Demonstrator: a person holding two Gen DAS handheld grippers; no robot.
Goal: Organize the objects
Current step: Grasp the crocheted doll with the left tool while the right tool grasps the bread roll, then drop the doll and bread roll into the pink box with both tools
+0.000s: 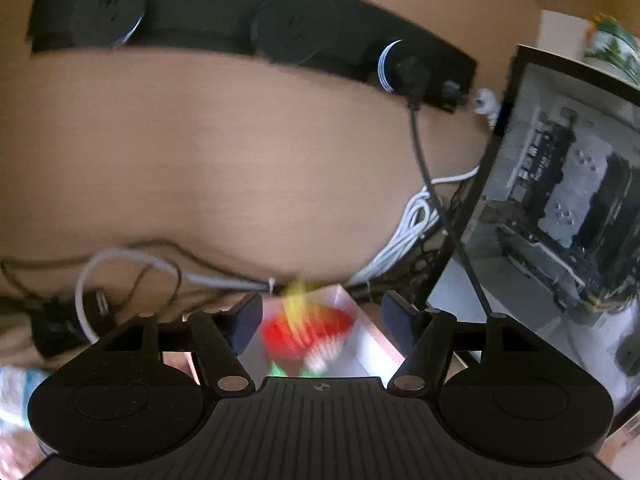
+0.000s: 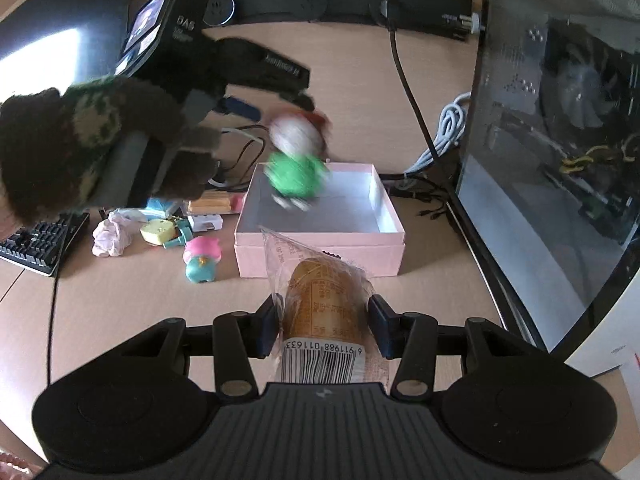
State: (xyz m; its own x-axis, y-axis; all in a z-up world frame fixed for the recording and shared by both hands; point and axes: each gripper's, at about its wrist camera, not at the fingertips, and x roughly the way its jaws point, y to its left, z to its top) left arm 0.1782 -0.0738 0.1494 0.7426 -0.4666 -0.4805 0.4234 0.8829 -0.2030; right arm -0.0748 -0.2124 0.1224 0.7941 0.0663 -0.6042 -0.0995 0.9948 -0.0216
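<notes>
A toy figure with a red cap and green body [image 2: 298,160] is in mid-air, blurred, over the open pink box [image 2: 320,248]. In the left wrist view the same toy [image 1: 308,328] is a blur below and between the spread fingers of my left gripper [image 1: 320,320], which is open above the box [image 1: 368,344]. My left gripper also shows in the right wrist view [image 2: 272,100], held by a gloved hand. My right gripper [image 2: 323,330] is shut on a wrapped bread snack [image 2: 324,312] just in front of the box.
Left of the box lie a pink-and-teal toy [image 2: 200,260], a yellow toy [image 2: 158,232], crumpled paper [image 2: 110,236] and a keyboard [image 2: 38,244]. A glass-sided PC case [image 2: 560,140] stands right. A black power strip [image 2: 340,4] and cables [image 2: 444,128] lie behind.
</notes>
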